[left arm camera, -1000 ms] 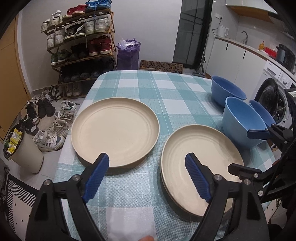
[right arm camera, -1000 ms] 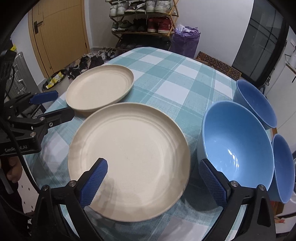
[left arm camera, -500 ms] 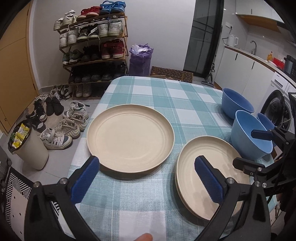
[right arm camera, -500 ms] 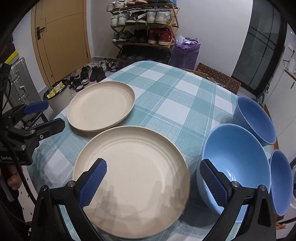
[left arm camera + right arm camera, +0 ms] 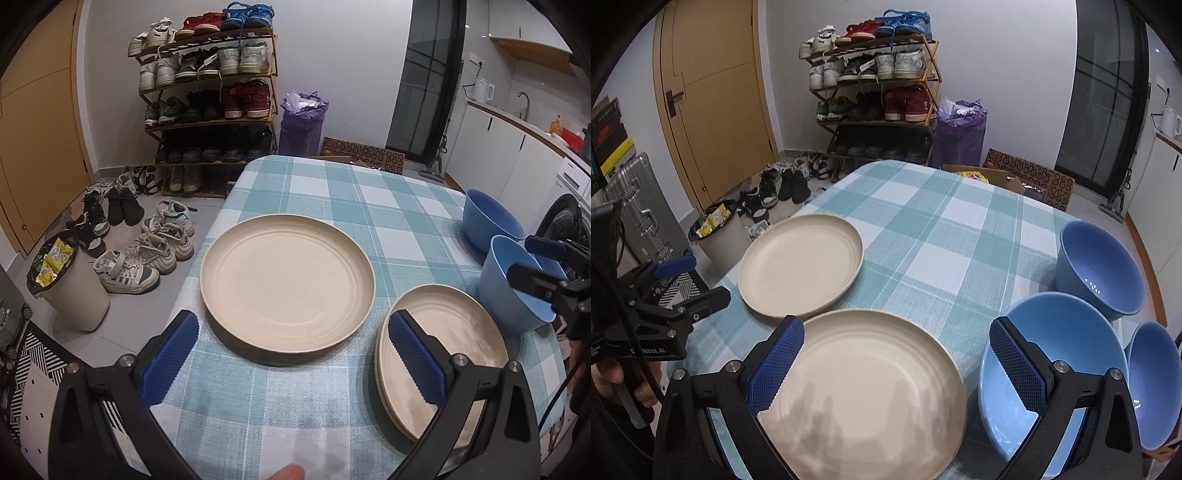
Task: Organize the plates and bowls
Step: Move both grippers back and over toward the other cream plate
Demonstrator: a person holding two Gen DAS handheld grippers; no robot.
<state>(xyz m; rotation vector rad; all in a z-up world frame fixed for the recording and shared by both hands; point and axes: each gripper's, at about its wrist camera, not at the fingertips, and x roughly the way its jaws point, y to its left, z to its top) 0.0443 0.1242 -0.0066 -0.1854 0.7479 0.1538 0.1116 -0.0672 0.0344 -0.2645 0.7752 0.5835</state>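
Two cream plates lie on the checked table. In the left wrist view one plate [image 5: 288,288] sits ahead of my left gripper [image 5: 293,336], which is open and empty above the cloth. The other plate [image 5: 450,332] lies to its right and shows a double rim at its edge. In the right wrist view my right gripper [image 5: 895,339] hovers open over this near plate [image 5: 871,387], with the far plate [image 5: 801,269] beyond. Three blue bowls stand at the right: a large one [image 5: 1052,365], one behind it [image 5: 1100,269], and a smaller one [image 5: 1156,380] at the table edge.
The table [image 5: 332,192] has its left edge close to the far plate. Beyond it are shoes on the floor, a shoe rack [image 5: 207,110], a bin [image 5: 70,291] and a purple bag [image 5: 303,125]. A washing machine [image 5: 565,214] stands right of the bowls.
Both grippers have drawn back and upward, so the plates and bowls look smaller and lower. The left jaws have spread wider. Plates and bowls have not moved.
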